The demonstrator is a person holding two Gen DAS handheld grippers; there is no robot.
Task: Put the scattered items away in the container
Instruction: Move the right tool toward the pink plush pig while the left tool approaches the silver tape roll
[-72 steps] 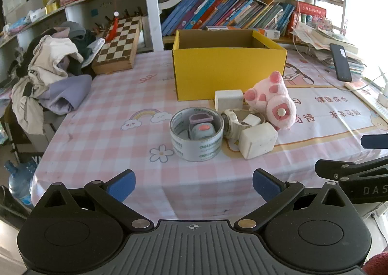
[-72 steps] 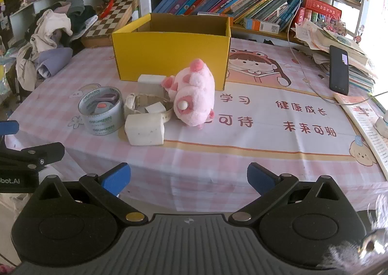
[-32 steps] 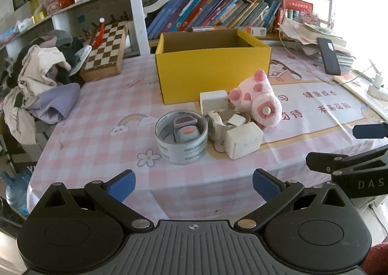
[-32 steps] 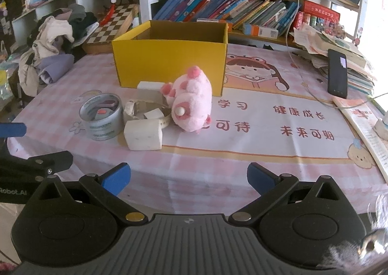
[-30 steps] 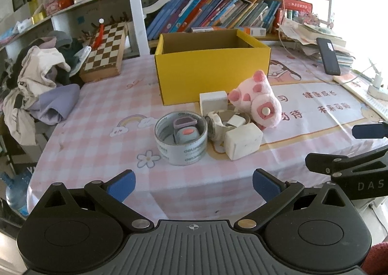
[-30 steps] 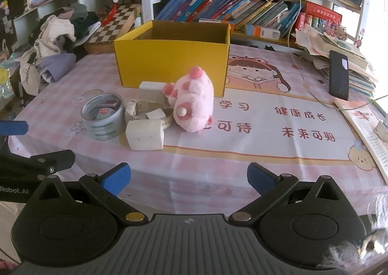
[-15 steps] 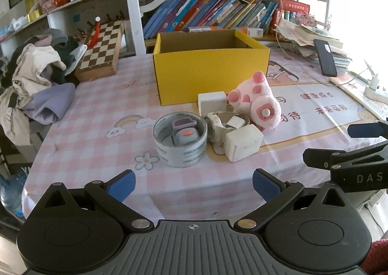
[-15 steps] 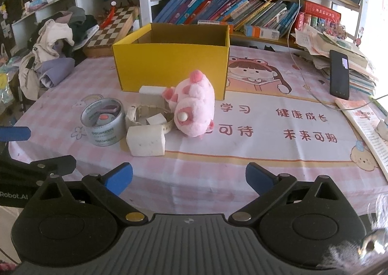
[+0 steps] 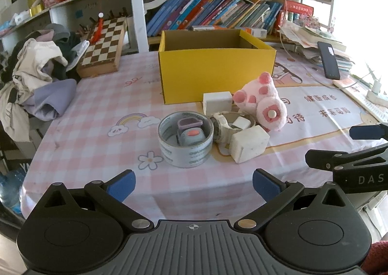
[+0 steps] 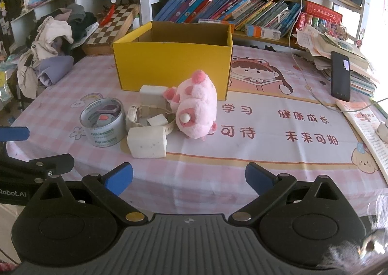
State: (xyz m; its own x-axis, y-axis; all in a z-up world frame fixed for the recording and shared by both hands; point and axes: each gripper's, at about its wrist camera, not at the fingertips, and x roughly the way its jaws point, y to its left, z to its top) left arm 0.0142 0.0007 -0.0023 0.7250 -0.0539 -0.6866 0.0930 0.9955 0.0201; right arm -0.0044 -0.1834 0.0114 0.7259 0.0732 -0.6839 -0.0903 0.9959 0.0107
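Left wrist view shows my left claw (image 9: 192, 184) gaping and empty, and my right claw (image 10: 189, 175) likewise spread wide, both short of the surface (image 9: 101, 114). All items sit clustered just before the yellow box (image 9: 215, 66). The plush (image 10: 196, 107) looks soft and light; I'd pinch its body. The tape roll (image 9: 185, 139), stiff, holds a small gadget; I'd grip its wall.

The worktop (image 9: 101, 129) wears a pink checked cloth. On it stand a yellow box (image 9: 217, 72), open on top, and just before it a cluster: a tape roll (image 9: 185, 147), a white watch (image 9: 222, 124), two white blocks (image 9: 249, 145) (image 9: 217, 102) and a pink plush toy (image 9: 264, 102). A chessboard (image 9: 103, 48), clothes (image 9: 36, 76) and a black phone (image 9: 328, 60) lie farther back.
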